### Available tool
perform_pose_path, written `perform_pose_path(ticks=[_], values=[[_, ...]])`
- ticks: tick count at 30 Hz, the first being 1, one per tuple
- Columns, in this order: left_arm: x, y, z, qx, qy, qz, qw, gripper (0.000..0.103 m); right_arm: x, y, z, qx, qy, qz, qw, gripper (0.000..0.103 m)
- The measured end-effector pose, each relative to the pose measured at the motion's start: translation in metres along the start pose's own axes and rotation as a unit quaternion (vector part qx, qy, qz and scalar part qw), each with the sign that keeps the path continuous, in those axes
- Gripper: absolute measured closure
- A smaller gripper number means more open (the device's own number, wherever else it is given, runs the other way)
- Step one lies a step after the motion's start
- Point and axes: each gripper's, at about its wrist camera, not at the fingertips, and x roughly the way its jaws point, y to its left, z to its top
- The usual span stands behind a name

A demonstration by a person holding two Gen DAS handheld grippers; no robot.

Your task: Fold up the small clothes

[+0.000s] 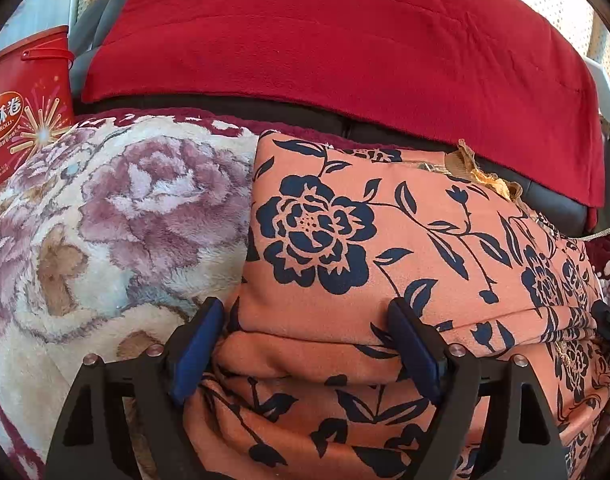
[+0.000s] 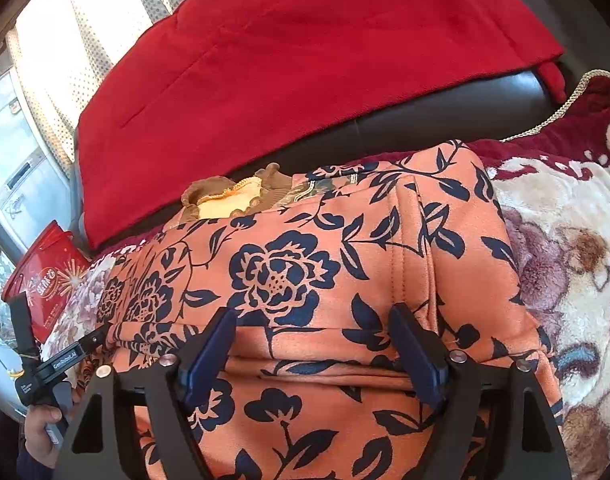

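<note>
One folded orange floral garment (image 1: 385, 240) lay on one floral blanket (image 1: 105, 220); two hand-held grippers, left (image 1: 305, 320) and right (image 2: 313, 328), stood wide over it, gripping nothing.

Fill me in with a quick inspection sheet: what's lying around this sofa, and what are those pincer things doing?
Surface: plush floral blanket over a dark sofa.
Job's things: orange floral garment, partly folded, ruffled collar at the far edge.
Clutter: red egg-roll tin; red cloth on the backrest.
Grippers: left hand-held gripper and right hand-held gripper open over the garment.
Cables: nothing seen.
Surroundings: dotted curtain.
</note>
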Motion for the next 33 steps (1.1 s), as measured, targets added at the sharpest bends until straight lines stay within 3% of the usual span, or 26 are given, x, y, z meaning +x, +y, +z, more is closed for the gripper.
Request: perform_pose_path(ticks=[27,29,33], values=[[0.001,0.001,0.000,-0.001,0.000,-0.004,1.0000,0.017,-0.001,-0.002,-0.001,0.005,-0.011,0.006,1.000,0.020],[-0.005,0.002,0.002,-0.009,-0.014,-0.019,0.9997,0.017,-0.001,-0.002,-0.001,0.006,-0.012,0.006,1.000,0.020],[-0.033,-0.008,0.004,0.005,-0.086,-0.084,0.9928,0.017,-0.001,-0.001,-0.001,0.005,-0.012,0.004,1.000,0.020]])
